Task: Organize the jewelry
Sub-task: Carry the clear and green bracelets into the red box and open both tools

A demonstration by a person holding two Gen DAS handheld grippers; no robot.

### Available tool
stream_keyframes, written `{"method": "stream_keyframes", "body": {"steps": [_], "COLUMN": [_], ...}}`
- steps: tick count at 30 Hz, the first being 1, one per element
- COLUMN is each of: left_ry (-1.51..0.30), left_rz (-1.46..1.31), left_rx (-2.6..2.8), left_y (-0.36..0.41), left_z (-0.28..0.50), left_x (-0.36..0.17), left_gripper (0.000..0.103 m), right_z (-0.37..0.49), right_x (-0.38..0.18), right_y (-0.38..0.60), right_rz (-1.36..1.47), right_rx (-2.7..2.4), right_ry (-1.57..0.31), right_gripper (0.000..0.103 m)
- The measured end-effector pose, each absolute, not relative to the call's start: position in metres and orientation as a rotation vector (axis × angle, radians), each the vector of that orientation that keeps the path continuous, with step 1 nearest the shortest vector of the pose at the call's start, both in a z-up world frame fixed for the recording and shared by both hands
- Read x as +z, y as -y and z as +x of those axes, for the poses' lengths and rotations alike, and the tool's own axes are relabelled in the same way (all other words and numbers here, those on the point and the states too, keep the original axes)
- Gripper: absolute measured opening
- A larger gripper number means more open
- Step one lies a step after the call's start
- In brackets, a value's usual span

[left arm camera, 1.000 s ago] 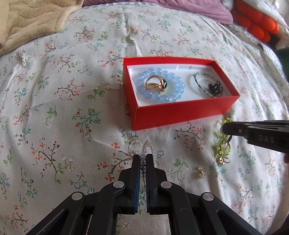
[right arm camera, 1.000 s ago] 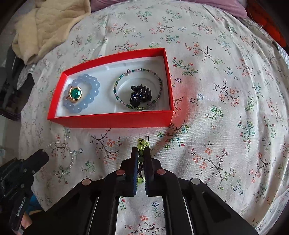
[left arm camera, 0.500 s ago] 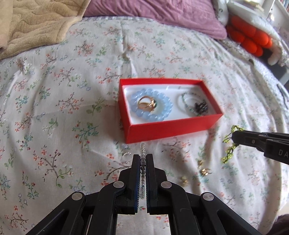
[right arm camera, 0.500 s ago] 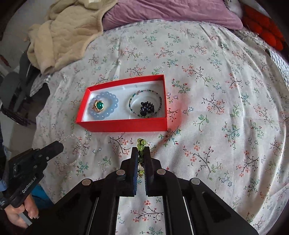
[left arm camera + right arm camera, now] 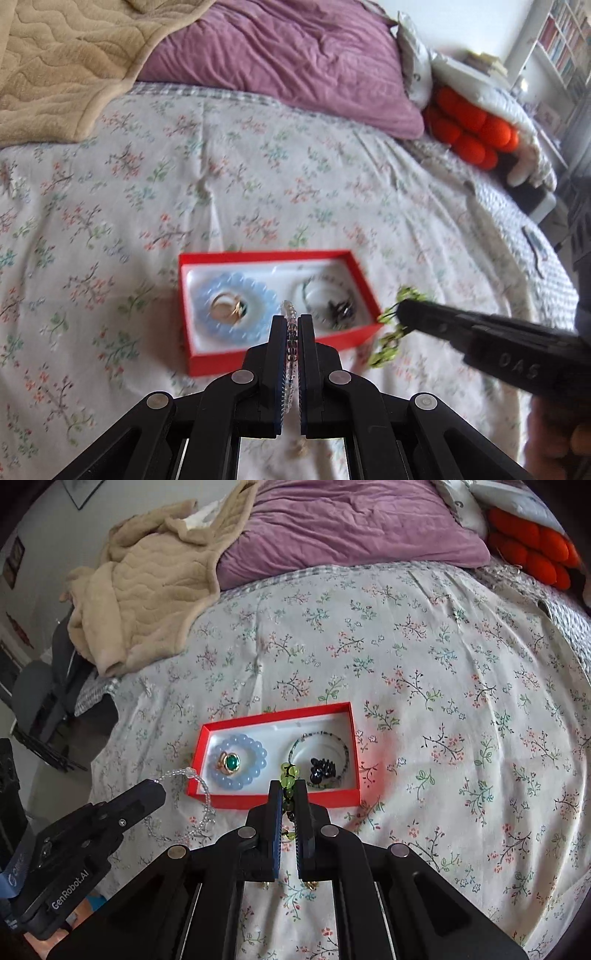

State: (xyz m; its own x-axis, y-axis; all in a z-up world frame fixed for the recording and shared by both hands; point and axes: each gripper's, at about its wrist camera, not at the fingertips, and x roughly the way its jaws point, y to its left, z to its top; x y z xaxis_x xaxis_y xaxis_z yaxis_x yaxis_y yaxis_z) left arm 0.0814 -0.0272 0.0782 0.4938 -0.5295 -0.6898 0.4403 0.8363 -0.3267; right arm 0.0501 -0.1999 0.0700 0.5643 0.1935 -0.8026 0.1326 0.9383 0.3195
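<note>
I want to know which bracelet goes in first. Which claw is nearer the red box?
Hard to call. The left claw, holding the clear bracelet, is by the red box's left corner; the right claw, holding the green bracelet, fronts it.

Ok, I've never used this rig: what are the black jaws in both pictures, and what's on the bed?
There is no robot: a person holds a two-finger tool in each hand, each with its own camera looking along its jaws. The left gripper is shut on a clear bead bracelet. The right gripper is shut on a green bead bracelet. Ahead, on the floral bedspread, a red box holds a blue bead bracelet, a green-stone ring, a thin beaded bracelet and a dark clip.
</note>
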Motion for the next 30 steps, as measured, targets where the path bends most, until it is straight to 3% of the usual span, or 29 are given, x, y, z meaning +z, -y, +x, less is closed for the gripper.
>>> {"method": "stream_keyframes", "body": {"steps": [18,27,30], "left_ry": [-0.93,-0.909,-0.918], "left_rz": [-0.121,-0.064,-0.053], "left_rx": [-0.429,-0.359,-0.347], "left_y": [0.035,0.031,0.032], "left_z": [0.139,0.142,0.142], "left_x": [0.03,0.028,0.026], "left_gripper": [0.0,0.001,0.005], "right_z": [0.096,0.101,0.102], "right_x": [0.024,0.022,0.027], "right_y": [0.217,0.215,0.214], "right_rz": [0.432,0.42,0.398], "right_rx": [-0.022,-0.016,-0.016], "right_ry": [-1.047,-1.004,-0.964], "right_gripper": [0.006,0.006,0.006]}}
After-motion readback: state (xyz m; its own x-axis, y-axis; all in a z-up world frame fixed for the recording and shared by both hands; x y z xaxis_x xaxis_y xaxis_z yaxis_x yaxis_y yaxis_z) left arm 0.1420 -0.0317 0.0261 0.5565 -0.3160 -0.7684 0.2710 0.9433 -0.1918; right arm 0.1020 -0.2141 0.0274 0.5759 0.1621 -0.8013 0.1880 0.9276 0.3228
